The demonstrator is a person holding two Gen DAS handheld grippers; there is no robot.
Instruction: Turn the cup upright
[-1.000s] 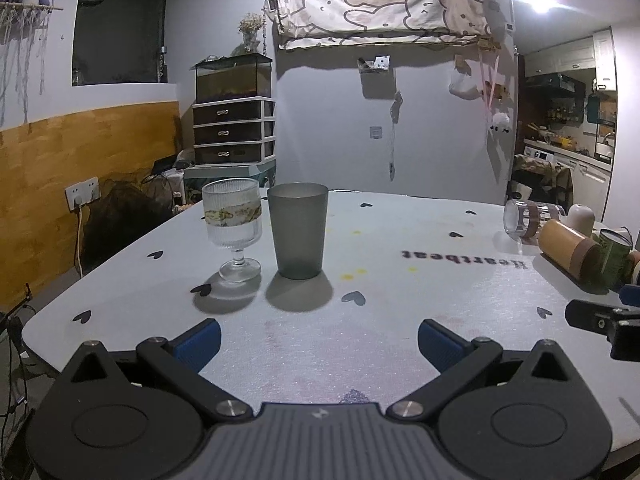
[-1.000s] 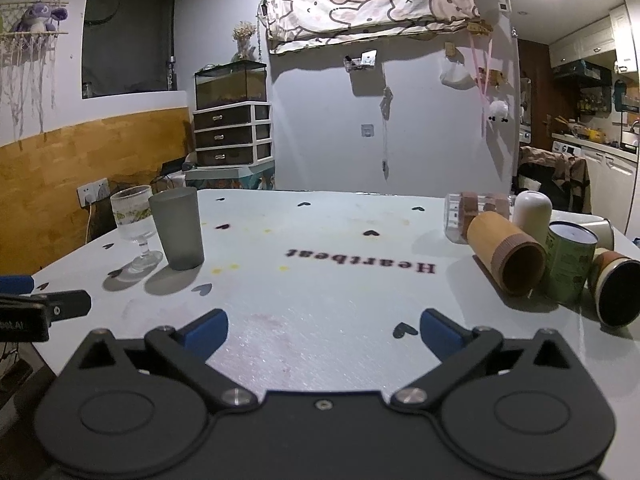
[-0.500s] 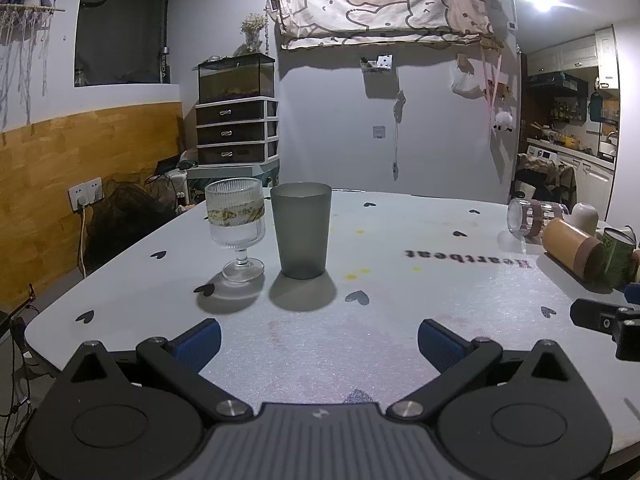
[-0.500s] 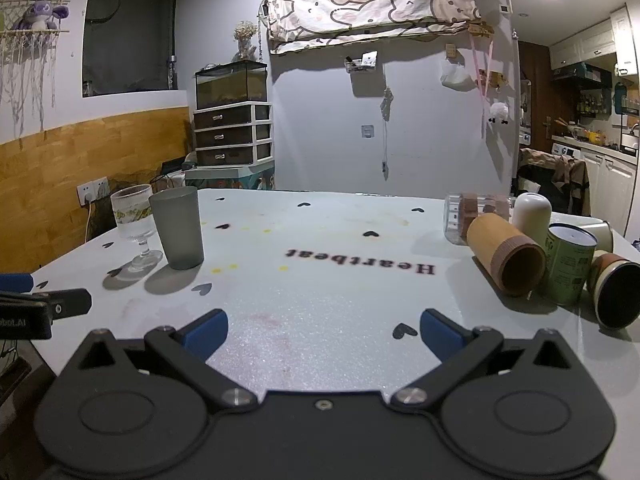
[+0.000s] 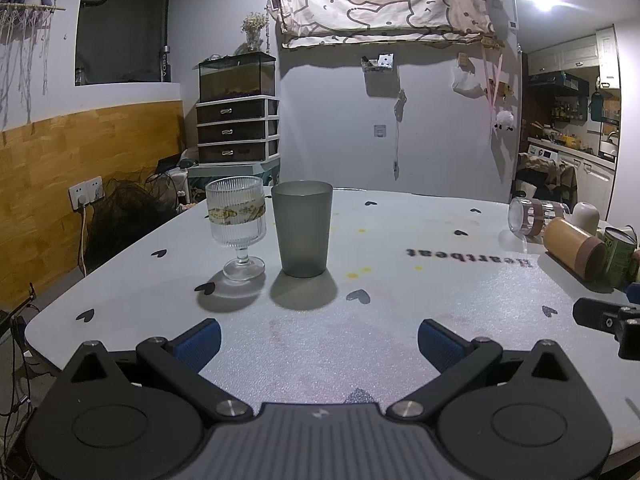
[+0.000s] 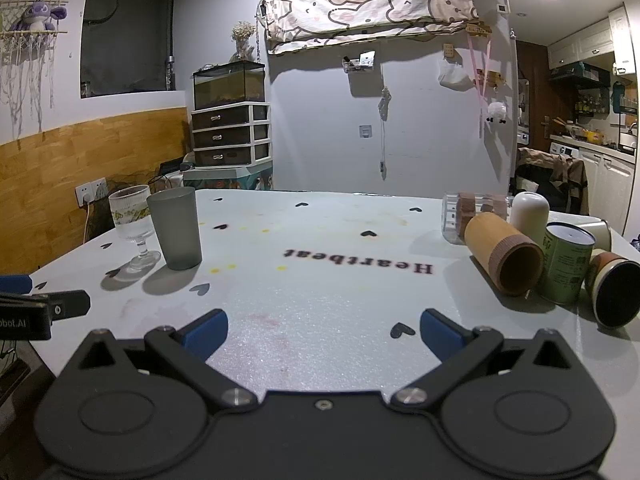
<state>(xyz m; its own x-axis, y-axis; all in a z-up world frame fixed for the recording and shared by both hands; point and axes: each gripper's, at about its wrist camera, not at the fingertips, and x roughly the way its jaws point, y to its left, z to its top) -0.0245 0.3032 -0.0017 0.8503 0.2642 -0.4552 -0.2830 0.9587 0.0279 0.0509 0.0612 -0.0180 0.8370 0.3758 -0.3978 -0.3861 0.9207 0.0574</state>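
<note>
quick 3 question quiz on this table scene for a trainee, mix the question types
1. True or false: the grey tumbler lies on its side.
2. Which stands right beside the tumbler? A) ribbed stemmed glass B) green can C) white bottle
3. Fill in: the brown cylinder cup lies with its open mouth facing the ____ hand-held gripper.

Key
1. False, it stands upright.
2. A
3. right; both it and the left hand-held gripper are open and empty.

The white desk (image 6: 320, 280) bears black hearts. Near its left edge a stemmed glass (image 5: 237, 226) and grey tumbler (image 5: 303, 229) stand upright, side by side. Along the right edge lie a brown cup (image 6: 502, 254) and clear jar (image 6: 474, 216), beside a green can (image 6: 566, 262).
</note>
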